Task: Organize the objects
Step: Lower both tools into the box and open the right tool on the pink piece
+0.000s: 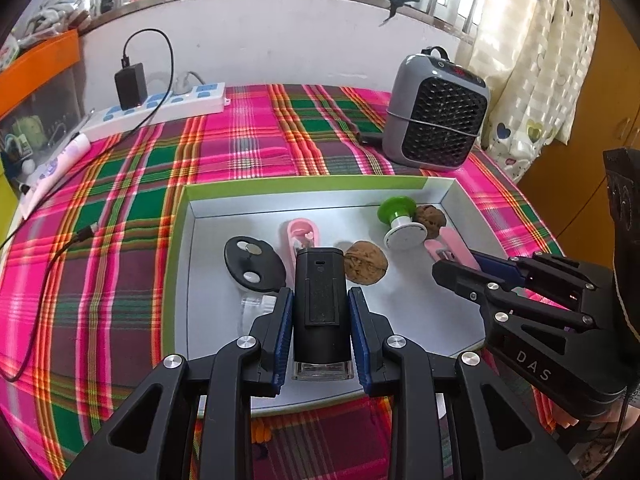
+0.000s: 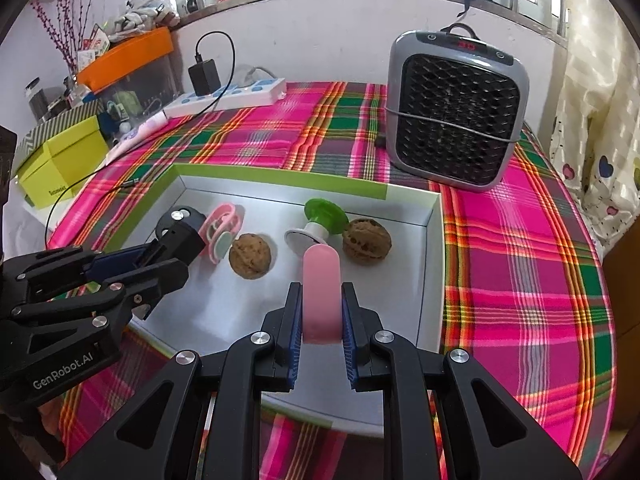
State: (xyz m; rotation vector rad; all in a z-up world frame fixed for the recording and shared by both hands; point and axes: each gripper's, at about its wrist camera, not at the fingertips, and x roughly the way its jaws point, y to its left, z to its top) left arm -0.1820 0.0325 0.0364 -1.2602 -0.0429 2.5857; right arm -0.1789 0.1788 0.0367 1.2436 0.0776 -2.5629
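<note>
My left gripper [image 1: 320,292] is shut on a black boxy gadget with a clear base [image 1: 320,320], held over the near part of a shallow green-rimmed tray [image 1: 300,182]. My right gripper [image 2: 322,288] is shut on a flat pink case [image 2: 322,268], also above the tray [image 2: 280,178]. In the tray lie two walnuts [image 2: 252,256] [image 2: 366,242], a green-and-white spool [image 2: 320,216], a pink clip [image 2: 222,232] and a black oval disc [image 1: 254,264]. The right gripper [image 1: 456,260] shows at the right of the left wrist view, and the left gripper [image 2: 176,252] at the left of the right wrist view.
A grey fan heater [image 2: 456,116] stands behind the tray at the right. A white power strip [image 1: 160,108] with a black charger and a trailing cable lies at the back left. A yellow-green box [image 2: 60,168] and an orange-lidded bin sit off the left edge of the plaid cloth.
</note>
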